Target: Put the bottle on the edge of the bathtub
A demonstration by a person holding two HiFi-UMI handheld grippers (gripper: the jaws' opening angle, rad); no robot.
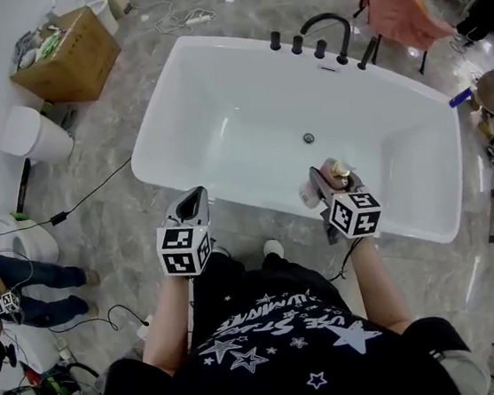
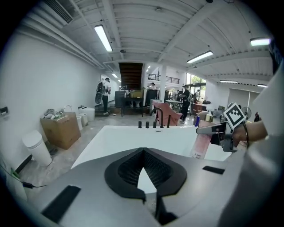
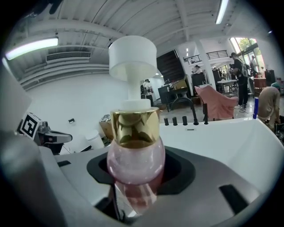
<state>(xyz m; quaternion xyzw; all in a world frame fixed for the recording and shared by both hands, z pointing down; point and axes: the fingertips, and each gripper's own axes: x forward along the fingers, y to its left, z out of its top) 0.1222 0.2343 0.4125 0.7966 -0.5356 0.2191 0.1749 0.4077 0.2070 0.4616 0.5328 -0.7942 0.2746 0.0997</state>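
**Bottle held over the near bathtub rim**

The pink bottle (image 3: 135, 162) (gold collar, white pump head) is clamped round its body by the right gripper (image 1: 321, 181) and is carried roughly upright over the near rim of the white bathtub (image 1: 244, 103). Whether its base touches the rim cannot be told. The left gripper (image 1: 195, 198) is kept beside it, jaws drawn together on nothing.

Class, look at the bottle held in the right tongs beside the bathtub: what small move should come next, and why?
Probably lower the right tongs straight down until the pink bottle stands on the bathtub's near rim. The tongs are clamped on the bottle, which hangs roughly upright at that rim and seems not yet set down. The left tongs are shut and empty.
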